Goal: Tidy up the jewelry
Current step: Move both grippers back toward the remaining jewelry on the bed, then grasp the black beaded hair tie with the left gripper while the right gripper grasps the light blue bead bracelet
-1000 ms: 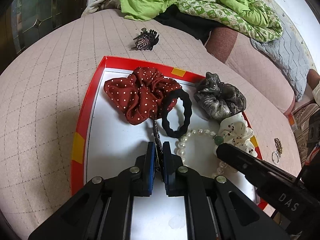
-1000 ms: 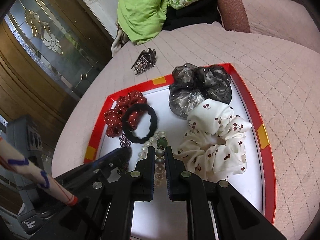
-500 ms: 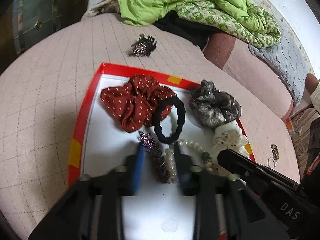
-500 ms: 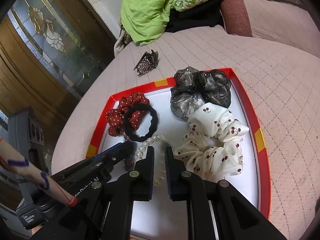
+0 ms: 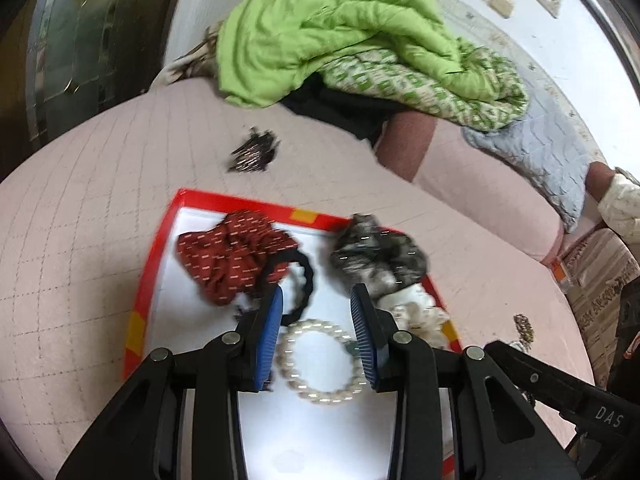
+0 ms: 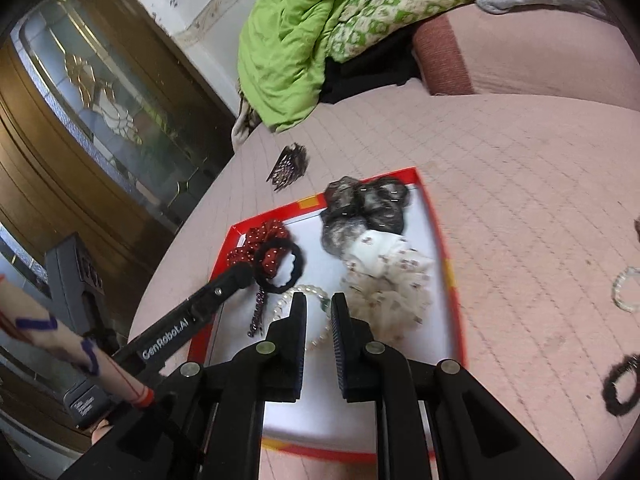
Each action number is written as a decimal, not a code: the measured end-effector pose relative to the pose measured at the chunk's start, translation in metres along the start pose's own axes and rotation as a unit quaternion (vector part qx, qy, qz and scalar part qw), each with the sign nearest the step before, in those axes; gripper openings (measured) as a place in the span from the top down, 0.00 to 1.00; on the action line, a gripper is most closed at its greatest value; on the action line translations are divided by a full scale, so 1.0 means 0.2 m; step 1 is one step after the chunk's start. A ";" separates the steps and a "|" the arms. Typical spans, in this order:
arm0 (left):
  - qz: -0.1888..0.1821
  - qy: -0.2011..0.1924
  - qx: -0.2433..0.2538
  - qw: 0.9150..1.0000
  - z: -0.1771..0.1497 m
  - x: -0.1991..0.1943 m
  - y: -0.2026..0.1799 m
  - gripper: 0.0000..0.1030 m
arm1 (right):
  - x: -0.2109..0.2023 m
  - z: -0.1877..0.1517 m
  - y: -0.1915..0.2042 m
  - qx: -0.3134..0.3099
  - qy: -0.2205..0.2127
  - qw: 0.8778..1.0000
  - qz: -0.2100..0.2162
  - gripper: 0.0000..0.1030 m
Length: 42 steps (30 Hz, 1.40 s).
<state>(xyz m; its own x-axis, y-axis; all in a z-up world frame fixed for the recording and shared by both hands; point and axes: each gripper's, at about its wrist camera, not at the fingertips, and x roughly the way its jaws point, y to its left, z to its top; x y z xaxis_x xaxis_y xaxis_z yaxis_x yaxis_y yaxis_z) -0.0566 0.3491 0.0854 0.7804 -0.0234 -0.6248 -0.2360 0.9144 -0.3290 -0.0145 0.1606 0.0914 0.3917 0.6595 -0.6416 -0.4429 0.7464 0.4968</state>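
Clearing out of the tray w/o disturbing what lies in it looks like the step in hand, so treat the pearl bracelet (image 5: 320,396) as the thing to protect. It lies flat on the white floor of the tray (image 5: 160,256), near the front, & shows through the gap of the L gripper (image 5: 317,290). Those jaws have just been opening & now stand moderately apart w/ nothing btw the pads; the bracelet sits below them, not gripped. Best to lift straight up & back, not sideways, since a pad edge could catch a bead & drag the loop.

The R gripper (image 6: 319,298) hangs over the same spot, jaws narrow but not touching, nothing held. Both tools are close together here, so move one at a time to avoid a knock.

Look of the bracelet: one round loop of glossy cream beads, w/ one dark green bead on its right side, prob. elastic, light & quick to roll or slide. A dark beaded clip (image 6: 258,312) lies just left of it, a black tie (image 5: 306,280) just behind. Further back sit a red scrunchie (image 5: 232,252) & a grey scrunchie (image 5: 376,256); a white scrunchie (image 6: 384,276) is at the right.

Outside the tray, on the pink cover (image 5: 80,240), a claw clip (image 5: 254,152) lies beyond the far rim. A clear ring (image 6: 624,288) & a black ring (image 6: 620,388) lie well off to the right. Those look like the next pickups.
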 end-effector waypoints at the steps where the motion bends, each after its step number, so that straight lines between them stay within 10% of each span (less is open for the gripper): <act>1: -0.002 -0.004 0.008 1.000 -0.01 -0.01 -0.03 0.68 | -0.03 -0.01 -0.02 0.002 -0.001 1.000 -0.002 0.84; 15: -0.060 0.025 0.115 0.991 -0.27 -0.08 -0.61 0.67 | -0.63 -0.05 -0.73 0.079 -0.079 0.991 -0.071 0.77; 23: -0.136 0.135 0.192 0.963 -0.55 0.08 -1.13 0.67 | -0.87 -0.12 -1.24 0.195 -0.115 0.968 -0.109 0.77; 33: -0.119 0.222 0.220 0.943 -0.71 0.44 -1.36 0.67 | -0.92 -0.12 -1.30 0.217 -0.119 0.967 -0.064 0.77; 37: -0.086 0.192 0.257 0.943 -0.74 0.47 -1.39 0.90 | -0.89 -0.11 -1.29 0.214 -0.117 0.968 -0.065 0.77; 42: -0.089 0.169 0.246 0.950 -0.71 0.40 -1.30 0.94 | -0.82 -0.09 -1.30 0.207 -0.093 0.971 -0.078 0.77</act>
<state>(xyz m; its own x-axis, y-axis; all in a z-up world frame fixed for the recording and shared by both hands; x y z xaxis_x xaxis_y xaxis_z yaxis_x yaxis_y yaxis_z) -0.0145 0.0530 0.0207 0.5321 -0.2476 -0.8097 0.2460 0.9602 -0.1320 0.0222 -0.1427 0.0566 0.5835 0.5109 -0.6313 -0.0194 0.7858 0.6181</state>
